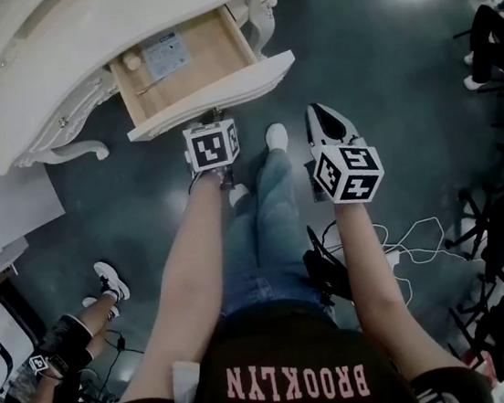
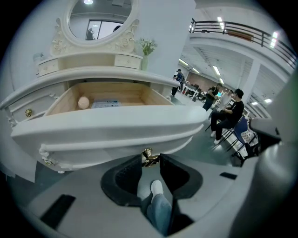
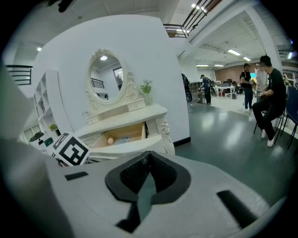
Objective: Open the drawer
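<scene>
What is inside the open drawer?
The drawer holds a small pale ball, a printed card and a thin stick. The tabletop covers its back part; anything there is hidden.

The drawer [image 1: 219, 91] has a cream front and pale wood inside; its knob [image 2: 149, 157] is brass. The left gripper [image 2: 151, 160] and right gripper [image 3: 148, 155] are grey with black pads [image 2: 123, 179] and black-and-white square markers [image 1: 212, 146]. The floor [image 1: 381, 59] is dark grey-green. At 6 o'clock, the shirt [image 1: 292, 366] is black with pink letters, and the jeans [image 1: 261, 232] are blue.
</scene>
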Demonstrator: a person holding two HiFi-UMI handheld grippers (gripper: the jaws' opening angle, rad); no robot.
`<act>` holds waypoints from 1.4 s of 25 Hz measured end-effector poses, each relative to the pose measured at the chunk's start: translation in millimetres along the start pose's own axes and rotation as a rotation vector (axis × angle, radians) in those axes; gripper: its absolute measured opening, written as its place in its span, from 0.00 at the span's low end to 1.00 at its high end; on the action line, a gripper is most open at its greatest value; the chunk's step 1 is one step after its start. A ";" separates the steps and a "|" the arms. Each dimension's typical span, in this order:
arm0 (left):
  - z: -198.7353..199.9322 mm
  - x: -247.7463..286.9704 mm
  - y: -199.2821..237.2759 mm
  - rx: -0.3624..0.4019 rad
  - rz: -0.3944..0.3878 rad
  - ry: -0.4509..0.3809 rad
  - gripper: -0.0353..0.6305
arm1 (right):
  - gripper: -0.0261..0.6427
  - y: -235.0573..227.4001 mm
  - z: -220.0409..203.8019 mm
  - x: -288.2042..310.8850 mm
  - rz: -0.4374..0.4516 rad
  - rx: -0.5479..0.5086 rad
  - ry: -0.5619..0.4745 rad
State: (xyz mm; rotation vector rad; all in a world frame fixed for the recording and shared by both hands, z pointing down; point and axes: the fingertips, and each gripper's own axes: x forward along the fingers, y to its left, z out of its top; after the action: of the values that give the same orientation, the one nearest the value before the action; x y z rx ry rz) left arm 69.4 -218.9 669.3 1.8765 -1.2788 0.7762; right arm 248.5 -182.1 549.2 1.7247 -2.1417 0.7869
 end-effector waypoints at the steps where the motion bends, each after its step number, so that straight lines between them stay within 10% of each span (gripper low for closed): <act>1: -1.3 0.5 0.0 -0.002 -0.002 0.007 0.23 | 0.03 1.7 0.8 -3.2 -0.001 -0.001 -0.004; 9: -8.7 -15.9 3.7 0.040 0.012 0.034 0.13 | 0.03 12.6 7.0 -29.4 -0.005 -0.025 -0.027; 35: 45.6 -170.0 16.4 0.104 -0.033 -0.348 0.06 | 0.03 86.1 87.1 -71.9 0.097 -0.068 -0.188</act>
State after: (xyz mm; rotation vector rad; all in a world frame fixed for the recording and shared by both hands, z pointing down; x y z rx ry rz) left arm 2.3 -174.7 511.8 2.1809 -1.4347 0.5207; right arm 193.7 -161.8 419.7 1.7334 -2.3618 0.5884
